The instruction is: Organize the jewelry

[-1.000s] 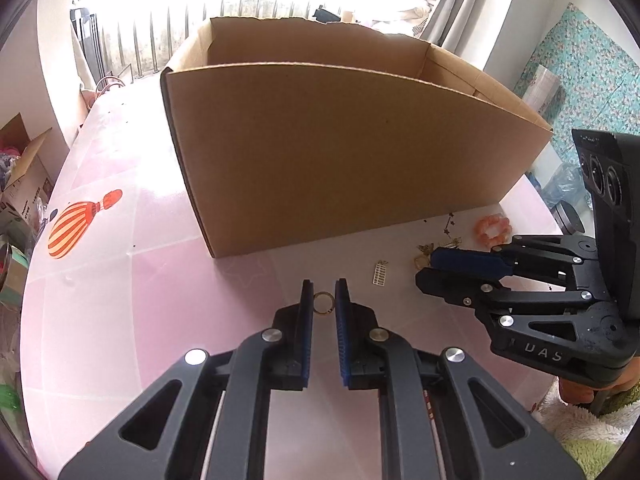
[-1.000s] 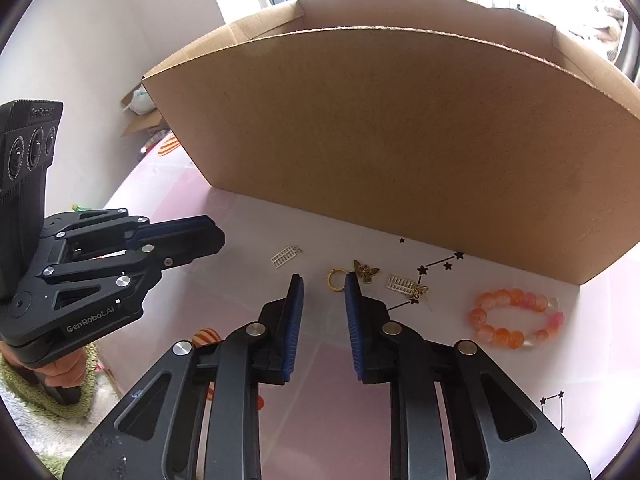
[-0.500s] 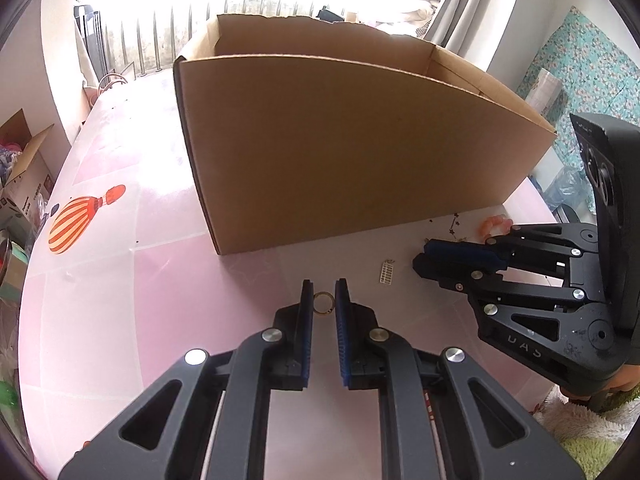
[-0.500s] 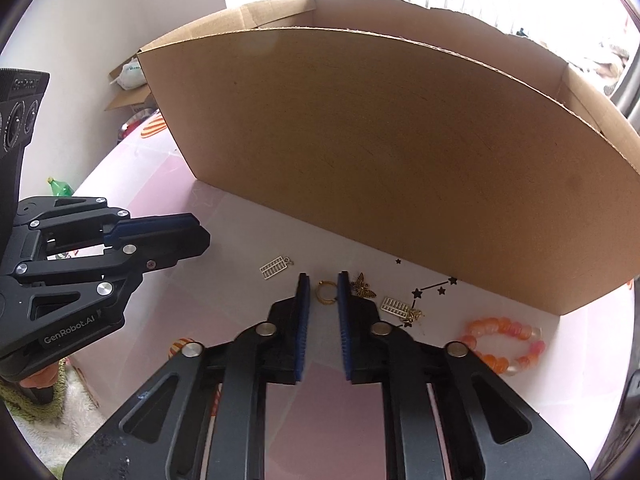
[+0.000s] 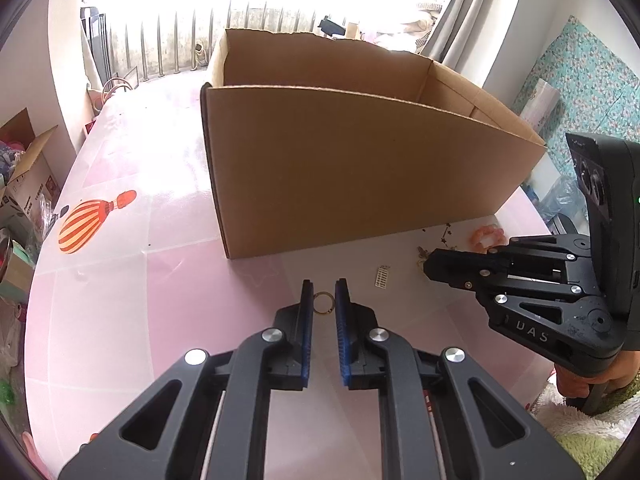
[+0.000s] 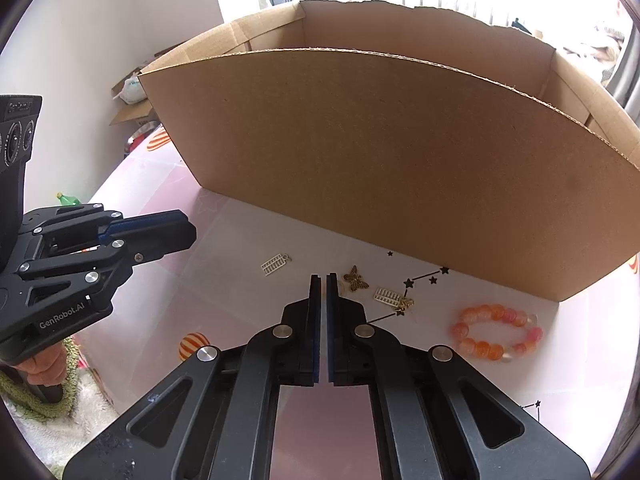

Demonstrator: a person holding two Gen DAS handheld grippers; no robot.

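Left wrist view: my left fingers (image 5: 323,286) are pinched on the gold ring (image 5: 323,303). It sits across the narrow gap near the tips and looks to touch both blue pads. The grip is shallow and on thin round wire, so the main risk I see is the ring twisting flat or popping out forward if I tilt or jolt on the way to the cardboard box (image 5: 360,168). A ring dropped on the pink tabletop (image 5: 160,300) could roll. The near wall of the box is tall, and a low carry could clip its edge and knock the ring loose. The left fingers are held low, pitched down toward the tabletop, and aimed at the box's near left corner. Right wrist view: my right fingers (image 6: 323,278) are pressed almost together, leaving only a slit. I can't tell if anything is caught in it. Their tips sit just beside the butterfly charm (image 6: 356,279) and could sweep it or the ladder charm (image 6: 390,296) sideways. Another ladder charm (image 6: 275,265) lies loose further left, and the bead bracelet (image 6: 496,332) is well off to the right. Both tools point toward the box from either side, tips near each other but apart.
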